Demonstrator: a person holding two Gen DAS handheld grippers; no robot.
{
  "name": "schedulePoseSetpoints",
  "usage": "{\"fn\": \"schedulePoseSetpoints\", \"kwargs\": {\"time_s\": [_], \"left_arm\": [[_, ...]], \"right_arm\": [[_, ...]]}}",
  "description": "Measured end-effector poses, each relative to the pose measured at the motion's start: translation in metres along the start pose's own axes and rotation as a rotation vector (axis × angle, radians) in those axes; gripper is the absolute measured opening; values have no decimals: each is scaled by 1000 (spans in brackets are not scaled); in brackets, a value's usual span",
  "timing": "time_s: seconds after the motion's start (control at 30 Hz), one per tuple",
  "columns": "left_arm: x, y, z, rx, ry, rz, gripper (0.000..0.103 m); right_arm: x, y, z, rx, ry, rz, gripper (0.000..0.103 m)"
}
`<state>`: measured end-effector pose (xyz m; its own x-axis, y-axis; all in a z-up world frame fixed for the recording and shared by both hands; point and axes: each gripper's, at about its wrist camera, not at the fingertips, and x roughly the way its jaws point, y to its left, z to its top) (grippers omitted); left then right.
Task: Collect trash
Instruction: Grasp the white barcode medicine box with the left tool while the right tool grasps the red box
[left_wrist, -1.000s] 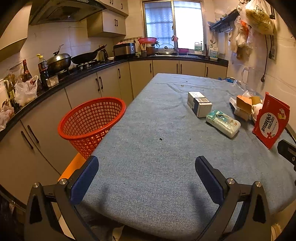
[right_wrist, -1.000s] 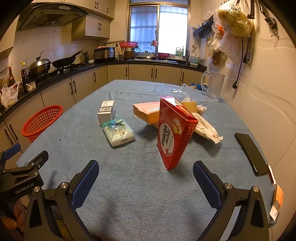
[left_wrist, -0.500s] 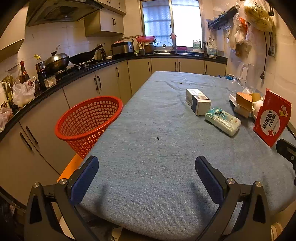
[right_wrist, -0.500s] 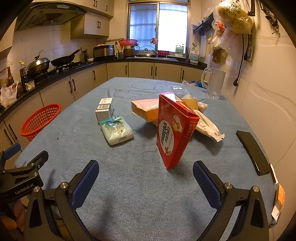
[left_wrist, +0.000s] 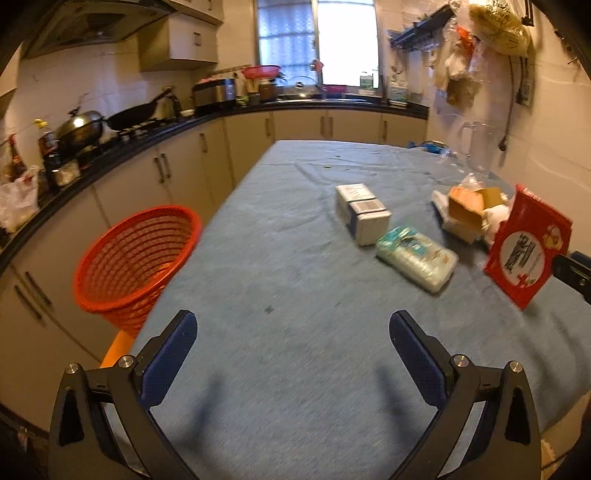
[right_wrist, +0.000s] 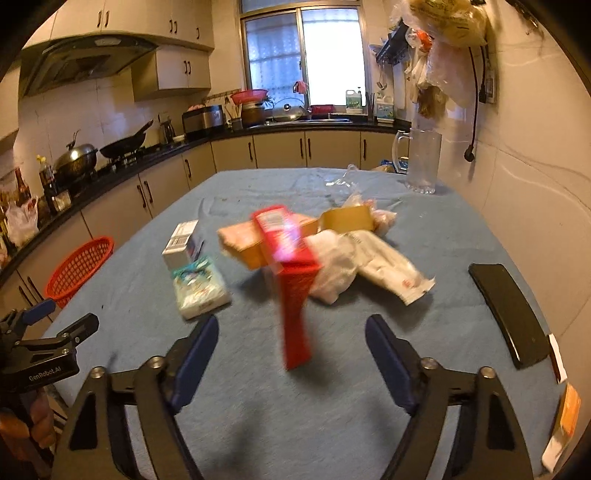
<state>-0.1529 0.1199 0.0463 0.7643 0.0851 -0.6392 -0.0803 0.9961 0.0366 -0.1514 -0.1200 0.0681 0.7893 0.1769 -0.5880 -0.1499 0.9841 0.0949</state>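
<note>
My right gripper hangs over the near edge of the blue cloth-covered table, its blue-padded jaws apart and just now closing in; the upright red cardboard box stands ahead of the gap, and the pads do not press it. Behind that box, toward the table's middle, I see a heap of trash: an orange-yellow flat carton, a crumpled white plastic wrapper and a tan open box. Left of the heap lie a soft pale-green tissue pack and, touching its far end, a small white rectangular box. A black flat phone-like slab lies along the right edge. A clear glass pitcher stands at the far right corner.

My left gripper hovers over the near left edge with jaws wide and nothing between them. The red plastic mesh basket sits off the table, just beside its left edge.
</note>
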Motion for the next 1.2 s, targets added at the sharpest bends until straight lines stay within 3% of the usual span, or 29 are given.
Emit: {"fn": "schedulePoseSetpoints", "kwargs": {"time_s": [0.2,0.27,0.33,0.47,0.63,0.8,0.97,1.07,1.2], "left_arm": [[20,6,35,-63,79,-146,103],[31,9,49,-89,119,-190,103],[40,9,59,-108,140,-208,103],[56,4,81,-139,166,-249,103],[84,-8,105,-169,198,-244,102],[130,-20,120,-195,301,-241,76],[159,-28,121,-193,352,-225,68],[168,-34,118,-166,380,-227,42],[163,-39,116,-128,357,-216,40]], "right_arm": [[17,-12,12,3,8,75,57],[26,-10,13,-6,23,103,33],[36,-7,14,-18,35,113,16],[37,-11,16,-1,9,127,15],[32,-28,18,67,-7,169,15],[28,-36,16,101,-14,187,15],[27,-39,15,110,-17,201,15],[29,-42,15,115,-15,208,15],[28,-42,15,115,-15,214,15]]}}
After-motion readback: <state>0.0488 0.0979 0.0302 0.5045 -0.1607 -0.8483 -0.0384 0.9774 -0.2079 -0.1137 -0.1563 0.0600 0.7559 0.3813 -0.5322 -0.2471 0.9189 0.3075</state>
